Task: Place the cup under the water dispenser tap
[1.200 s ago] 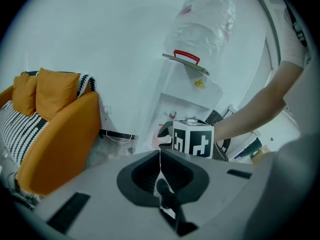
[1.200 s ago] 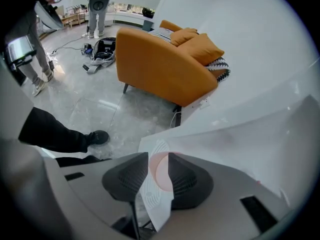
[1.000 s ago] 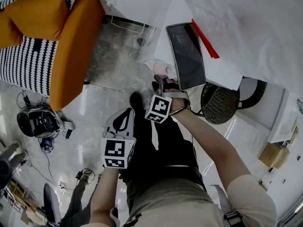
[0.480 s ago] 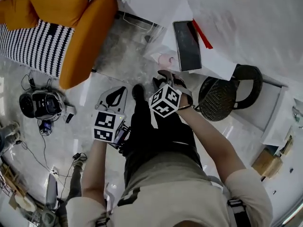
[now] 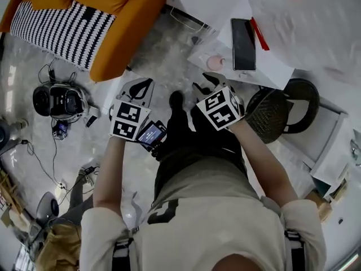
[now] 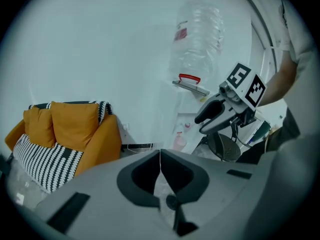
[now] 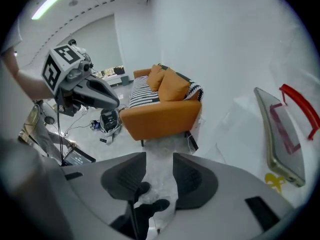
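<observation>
Left claw (image 6: 160,153): shut, holds nothing.
Right claw (image 7: 159,159): opening, holds nothing.
Around: orange sofa (image 5: 121,35), black bin (image 5: 276,114), phone (image 5: 243,36).
Cup (image 5: 215,62): small, pink, just beside phone.

A lounge-like room is indicated: an orange sofa (image 5: 121,33) at eleven o'clock, cabled equipment (image 5: 59,101) on the tiled floor (image 5: 152,61) at nine.

Orange sofa (image 5: 128,34) — black-white striped throw (image 5: 62,28)
</observation>
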A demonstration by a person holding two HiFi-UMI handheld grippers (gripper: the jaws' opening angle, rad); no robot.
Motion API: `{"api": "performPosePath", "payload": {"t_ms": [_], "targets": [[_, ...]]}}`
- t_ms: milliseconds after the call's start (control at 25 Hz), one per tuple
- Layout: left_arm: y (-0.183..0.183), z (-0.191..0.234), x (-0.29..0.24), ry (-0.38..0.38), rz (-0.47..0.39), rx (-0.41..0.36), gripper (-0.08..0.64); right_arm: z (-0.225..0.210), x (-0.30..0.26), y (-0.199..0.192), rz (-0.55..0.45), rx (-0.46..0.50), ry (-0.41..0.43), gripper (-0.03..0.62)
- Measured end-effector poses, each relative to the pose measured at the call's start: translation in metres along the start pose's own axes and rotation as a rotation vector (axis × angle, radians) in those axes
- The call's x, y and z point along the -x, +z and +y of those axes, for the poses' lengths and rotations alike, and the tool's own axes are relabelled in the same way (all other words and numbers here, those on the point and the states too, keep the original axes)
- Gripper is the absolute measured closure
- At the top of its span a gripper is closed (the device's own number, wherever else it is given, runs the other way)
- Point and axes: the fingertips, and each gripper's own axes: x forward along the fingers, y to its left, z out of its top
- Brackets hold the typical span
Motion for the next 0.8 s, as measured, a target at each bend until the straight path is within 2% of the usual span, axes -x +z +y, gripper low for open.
{"api": "performPosePath", "payload": {"t_ms": [160, 400, 560, 720, 800], "targets": [[0.006, 0.003, 0.014, 0.01, -0.012, -0.035, 0.502, -0.003, 0.012, 0.007, -0.02, -0.028, -0.012, 0.436], [0.026, 0.016, 0.032, 0.055, -0.068, 0.01, 0.502, -0.001, 0.019, 0.029, -0.071, -0.056, -0.004, 0.436], [0.049, 0.01, 0.041, 0.076, -0.138, 0.031, 0.502, 0.006, 0.026, 0.044, -0.091, -0.107, 0.054, 0.437], [0.075, -0.006, 0.048, 0.067, -0.218, 0.039, 0.502, 0.008, 0.038, 0.061, -0.161, -0.113, 0.075, 0.436], [0.082, -0.011, 0.05, 0.05, -0.232, 0.034, 0.502, 0.008, 0.043, 0.071, -0.214, -0.144, 0.086, 0.404]]}}
